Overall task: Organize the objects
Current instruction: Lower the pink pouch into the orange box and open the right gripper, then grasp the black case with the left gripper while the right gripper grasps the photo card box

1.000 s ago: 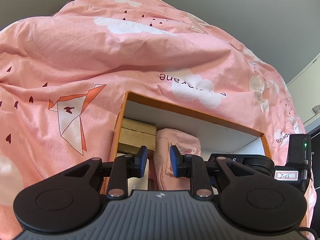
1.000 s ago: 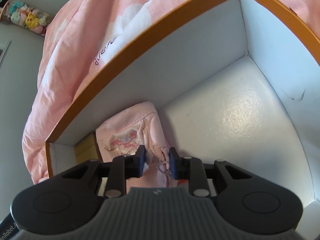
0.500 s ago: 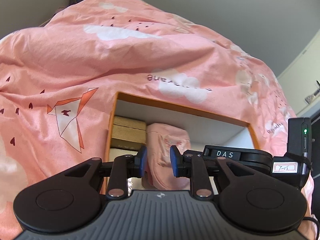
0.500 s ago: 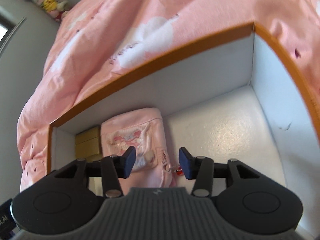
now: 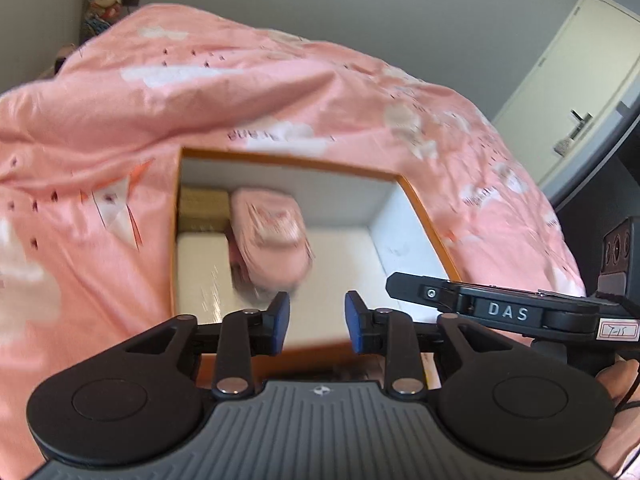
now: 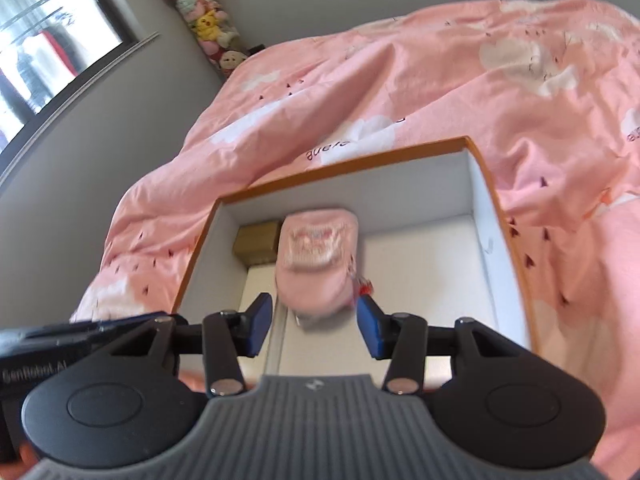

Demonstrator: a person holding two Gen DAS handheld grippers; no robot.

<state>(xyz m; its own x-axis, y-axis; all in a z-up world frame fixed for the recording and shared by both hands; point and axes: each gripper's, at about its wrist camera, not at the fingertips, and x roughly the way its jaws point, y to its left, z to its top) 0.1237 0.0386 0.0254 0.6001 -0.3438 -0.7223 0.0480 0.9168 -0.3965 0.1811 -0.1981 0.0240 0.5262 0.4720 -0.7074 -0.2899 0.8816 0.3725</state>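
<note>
The right gripper (image 6: 316, 326) hangs above the near end of the orange-rimmed box (image 6: 340, 166), its blue pads spread wide with nothing between them. The left gripper (image 5: 317, 322) sits just beside it over the near wall, pads apart by a moderate gap and likewise empty.

Beyond the fingertips, a pink pouch (image 6: 316, 264) lies on the white floor of the box, its far end close to the back wall, with a tan cardboard box (image 6: 258, 240) tucked against it in the far left corner. The box rests on a pink duvet (image 6: 400, 80) printed with clouds.

The pouch appears placed, so the sensible move is to lift both grippers straight up, clear of the rim, before swinging toward whatever is to be packed next. The free floor to the right of the pouch looks like the natural slot for it.
</note>
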